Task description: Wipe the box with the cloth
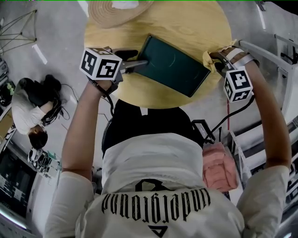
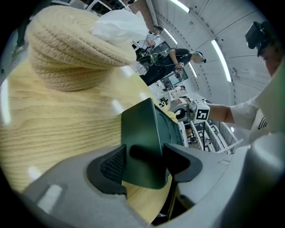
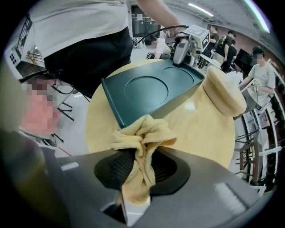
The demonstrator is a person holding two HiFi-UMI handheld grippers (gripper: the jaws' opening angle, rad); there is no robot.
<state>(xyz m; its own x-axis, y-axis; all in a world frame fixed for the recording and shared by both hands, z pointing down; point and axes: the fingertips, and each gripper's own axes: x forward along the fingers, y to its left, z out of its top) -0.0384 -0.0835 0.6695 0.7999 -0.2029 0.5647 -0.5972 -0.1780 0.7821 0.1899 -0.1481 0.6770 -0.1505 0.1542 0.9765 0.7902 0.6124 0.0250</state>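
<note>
A flat dark green box (image 1: 173,66) lies at a slant on the round wooden table (image 1: 200,23). My left gripper (image 1: 134,65) is shut on the box's left corner; in the left gripper view the box's edge (image 2: 149,133) stands between both pads. My right gripper (image 1: 215,59) is at the box's right corner, shut on a crumpled yellow cloth (image 1: 207,59). In the right gripper view the cloth (image 3: 141,136) bunches out of the jaws and touches the near corner of the box (image 3: 151,89). Across the box the left gripper (image 3: 185,49) is visible.
A woven straw hat (image 1: 116,11) lies at the table's far edge, close to the box's far-left side. A pink bag (image 1: 219,167) hangs by my right side. A person (image 1: 30,111) crouches on the floor at left. Metal racks (image 1: 279,51) stand at right.
</note>
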